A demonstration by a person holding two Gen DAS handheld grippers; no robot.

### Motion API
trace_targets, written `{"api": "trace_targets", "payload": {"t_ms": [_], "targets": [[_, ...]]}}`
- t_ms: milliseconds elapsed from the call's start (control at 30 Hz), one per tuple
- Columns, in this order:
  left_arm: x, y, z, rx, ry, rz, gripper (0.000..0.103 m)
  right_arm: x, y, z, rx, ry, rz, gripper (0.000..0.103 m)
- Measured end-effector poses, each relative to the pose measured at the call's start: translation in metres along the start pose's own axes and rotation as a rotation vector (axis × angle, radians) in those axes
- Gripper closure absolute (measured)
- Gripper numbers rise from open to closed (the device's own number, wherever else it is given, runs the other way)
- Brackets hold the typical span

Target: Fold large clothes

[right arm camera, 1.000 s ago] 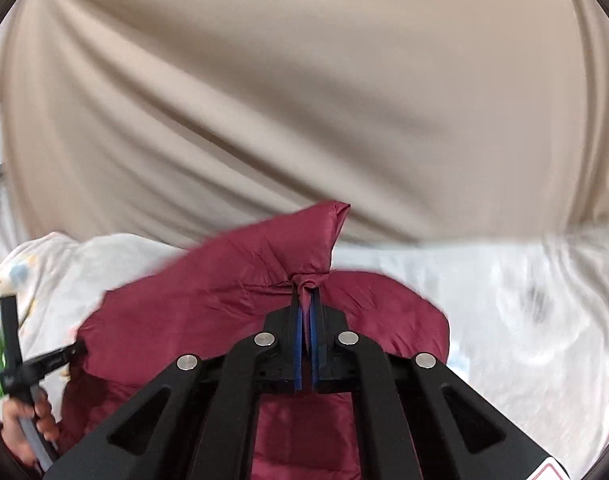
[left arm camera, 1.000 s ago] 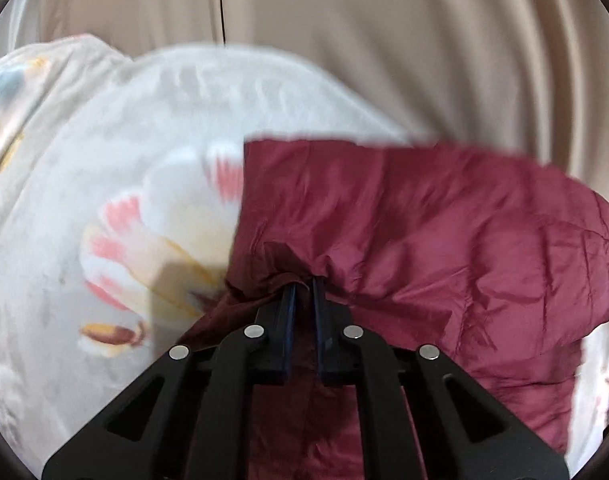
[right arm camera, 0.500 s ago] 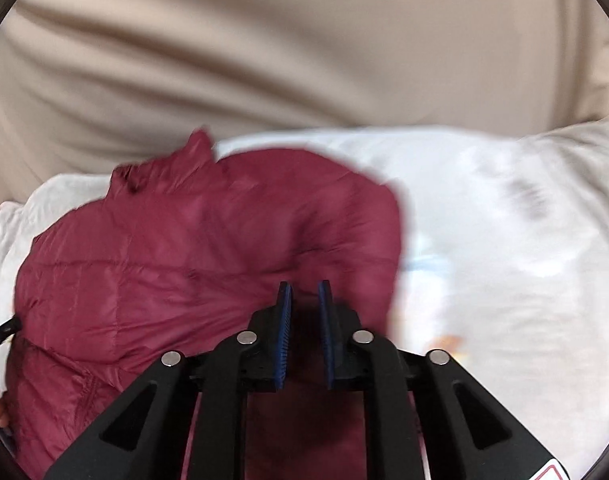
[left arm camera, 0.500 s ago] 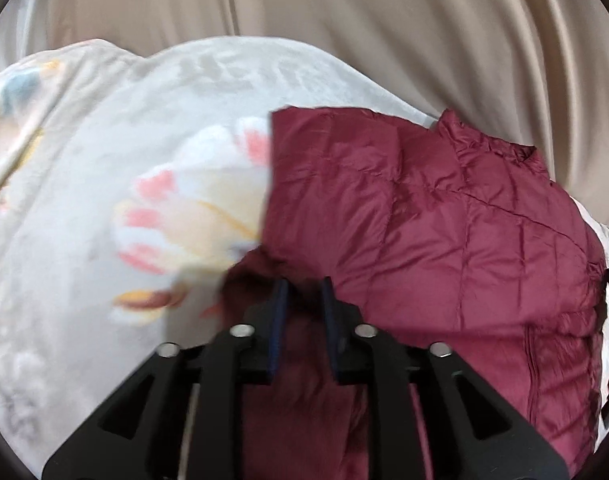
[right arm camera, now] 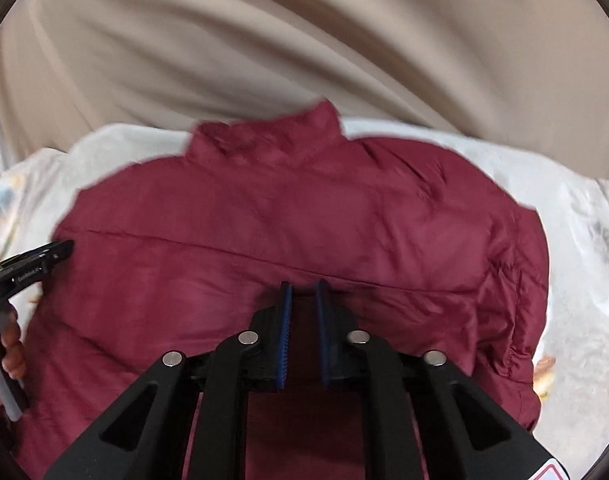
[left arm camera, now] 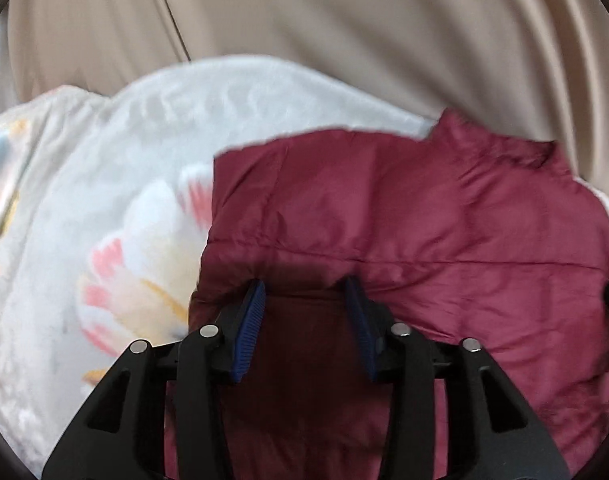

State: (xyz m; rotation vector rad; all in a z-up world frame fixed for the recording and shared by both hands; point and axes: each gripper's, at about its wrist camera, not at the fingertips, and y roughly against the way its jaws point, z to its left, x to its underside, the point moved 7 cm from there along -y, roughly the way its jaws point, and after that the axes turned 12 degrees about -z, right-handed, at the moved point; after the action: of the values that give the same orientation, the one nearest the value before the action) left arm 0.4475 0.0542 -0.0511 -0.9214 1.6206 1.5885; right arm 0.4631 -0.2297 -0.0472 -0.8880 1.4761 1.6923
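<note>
A maroon puffer jacket [left arm camera: 424,208] lies spread on a flowered blanket, collar at the far side. My left gripper [left arm camera: 304,284] hovers over the jacket's near left part; its jaws are opening wide and no cloth is pinched between the blue pads. In the right wrist view the jacket [right arm camera: 304,208] fills the middle. My right gripper [right arm camera: 303,286] is low over a seam fold, its jaws closing to a narrow gap with no cloth visibly caught. The left gripper [right arm camera: 44,256] and the hand holding it [right arm camera: 8,344] show at the left edge.
The pale blanket [left arm camera: 104,200] with pink and yellow flowers covers the surface around the jacket and shows at the right [right arm camera: 584,240] too. A beige curtain [left arm camera: 344,20] hangs close behind.
Both grippers held pinched jacket cloth a second ago and have let it go. The jacket has dropped flat onto the blanket. The left jaws have spread wide; the right gripper has sunk toward the jacket.
</note>
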Motion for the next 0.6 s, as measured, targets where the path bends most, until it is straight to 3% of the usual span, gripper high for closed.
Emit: {"api": "trace_targets", "payload": {"t_ms": [33,167,333,500,567,600], "targets": [[0.003,-0.004,0.004,-0.007,-0.012,-0.013,0.061,0.002,-0.001,-0.015,-0.002,-0.03,-0.007,0.103],[0.006,-0.007,0.017,0.01,0.01,-0.021,0.06,0.013,0.005,-0.064,-0.003,-0.158,-0.024,0.103],[0.013,-0.013,0.051,-0.047,0.106,0.004,0.04,0.022,0.01,-0.082,-0.036,-0.231,-0.036,0.103],[0.016,0.012,0.068,-0.04,0.104,0.02,0.042,0.02,0.046,-0.084,0.097,-0.179,-0.031,0.103],[0.02,0.035,0.067,0.039,0.105,0.038,0.038,0.026,0.076,-0.085,0.121,-0.141,-0.043,0.084],[0.026,0.048,0.068,0.079,0.109,0.058,0.03,0.033,0.091,-0.087,0.129,-0.125,-0.038,0.077]]}}
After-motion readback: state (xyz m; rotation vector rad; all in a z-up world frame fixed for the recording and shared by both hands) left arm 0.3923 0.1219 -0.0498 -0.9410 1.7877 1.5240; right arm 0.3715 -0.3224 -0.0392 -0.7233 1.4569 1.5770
